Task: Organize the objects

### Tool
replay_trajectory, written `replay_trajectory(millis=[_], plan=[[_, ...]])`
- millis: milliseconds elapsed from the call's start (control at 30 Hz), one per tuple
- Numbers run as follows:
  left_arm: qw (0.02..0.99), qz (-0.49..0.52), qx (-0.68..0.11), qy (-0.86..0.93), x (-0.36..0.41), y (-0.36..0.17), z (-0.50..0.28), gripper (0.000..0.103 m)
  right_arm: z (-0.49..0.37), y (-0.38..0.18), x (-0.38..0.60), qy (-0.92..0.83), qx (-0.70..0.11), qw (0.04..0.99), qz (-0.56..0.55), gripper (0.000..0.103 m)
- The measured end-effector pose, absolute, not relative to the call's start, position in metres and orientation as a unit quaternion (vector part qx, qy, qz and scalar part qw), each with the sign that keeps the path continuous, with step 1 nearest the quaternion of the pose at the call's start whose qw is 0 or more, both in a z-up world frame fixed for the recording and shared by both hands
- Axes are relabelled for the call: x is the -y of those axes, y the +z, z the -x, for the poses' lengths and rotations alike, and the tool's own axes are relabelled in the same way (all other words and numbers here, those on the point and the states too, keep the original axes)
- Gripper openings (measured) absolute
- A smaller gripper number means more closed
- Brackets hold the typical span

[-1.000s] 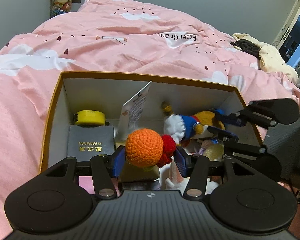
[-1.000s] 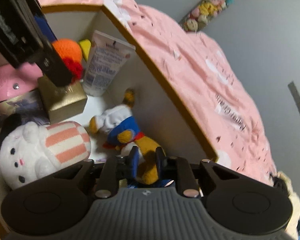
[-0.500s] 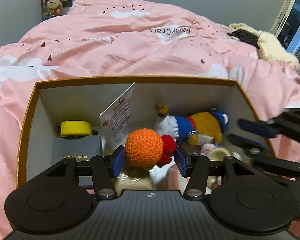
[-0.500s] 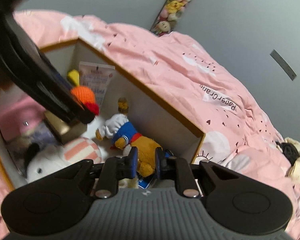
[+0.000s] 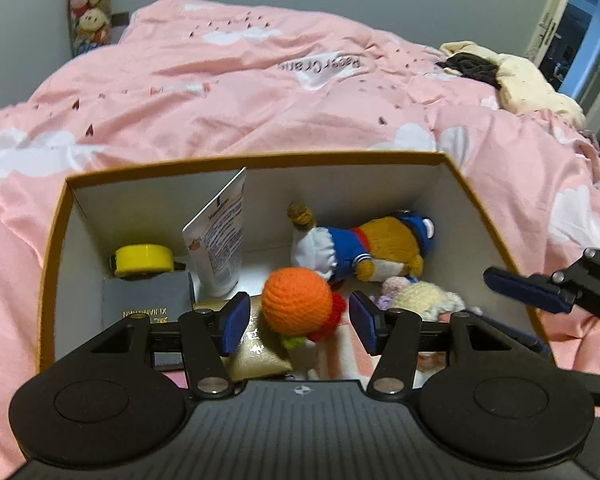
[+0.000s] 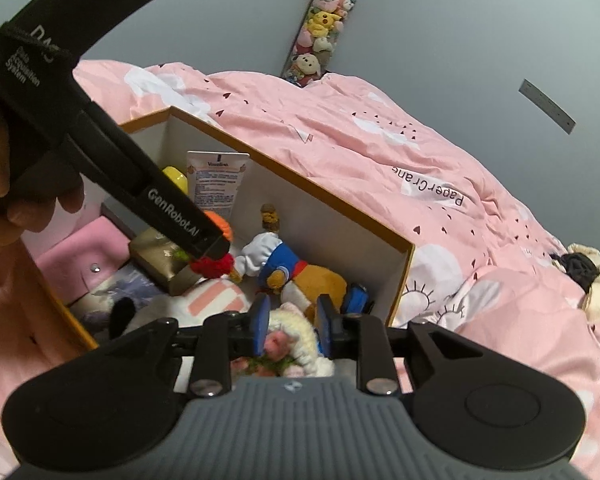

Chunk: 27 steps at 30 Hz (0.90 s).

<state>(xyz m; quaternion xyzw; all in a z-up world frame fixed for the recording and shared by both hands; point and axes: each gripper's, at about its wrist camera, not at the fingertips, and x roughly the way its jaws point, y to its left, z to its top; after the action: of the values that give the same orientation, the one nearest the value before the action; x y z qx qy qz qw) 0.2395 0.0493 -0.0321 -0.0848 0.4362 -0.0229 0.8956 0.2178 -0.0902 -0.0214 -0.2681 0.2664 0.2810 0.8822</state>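
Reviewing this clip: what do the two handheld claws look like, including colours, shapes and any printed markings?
Both are black plastic. The left claw and right claw each carry two blue pads on black jointed fingers, above a ribbed grey-black body flanked by round black discs, with a small logo at centre. Seen from the right wrist view, the left unit's long black body reads "GenRobot.AI" in white, with more white lettering on its handle strap.

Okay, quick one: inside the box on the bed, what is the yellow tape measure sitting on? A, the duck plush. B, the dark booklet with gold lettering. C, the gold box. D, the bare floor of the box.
B: in the left wrist view the yellow tape measure rests on the far edge of the dark booklet in the left corner of the box, apart from the gold box and the duck plush.
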Motion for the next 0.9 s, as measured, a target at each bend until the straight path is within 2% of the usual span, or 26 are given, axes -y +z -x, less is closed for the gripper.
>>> replay_trajectory(millis=[200, 300, 433, 700, 900], plan=[[0.906, 0.084, -0.415, -0.027, -0.045, -0.009, -0.222, 0.064, -0.194, -0.012, 0.098, 0.27, -0.274, 0.893, 0.233, 0.029], [0.912, 0.083, -0.401, -0.034, -0.041, 0.005, -0.205, 0.064, -0.179, -0.006, 0.103, 0.257, -0.278, 0.901, 0.21, 0.036], [0.921, 0.085, -0.377, -0.053, -0.035, 0.028, -0.171, 0.064, -0.158, 0.005, 0.111, 0.242, -0.28, 0.914, 0.167, 0.051], [0.945, 0.059, -0.31, -0.081, -0.016, 0.077, -0.099, 0.064, -0.109, 0.034, 0.129, 0.208, -0.255, 0.938, 0.106, 0.064], [0.963, 0.034, -0.25, -0.095, -0.003, 0.108, -0.046, 0.075, -0.075, 0.064, 0.145, 0.2, -0.207, 0.956, 0.052, 0.072]])
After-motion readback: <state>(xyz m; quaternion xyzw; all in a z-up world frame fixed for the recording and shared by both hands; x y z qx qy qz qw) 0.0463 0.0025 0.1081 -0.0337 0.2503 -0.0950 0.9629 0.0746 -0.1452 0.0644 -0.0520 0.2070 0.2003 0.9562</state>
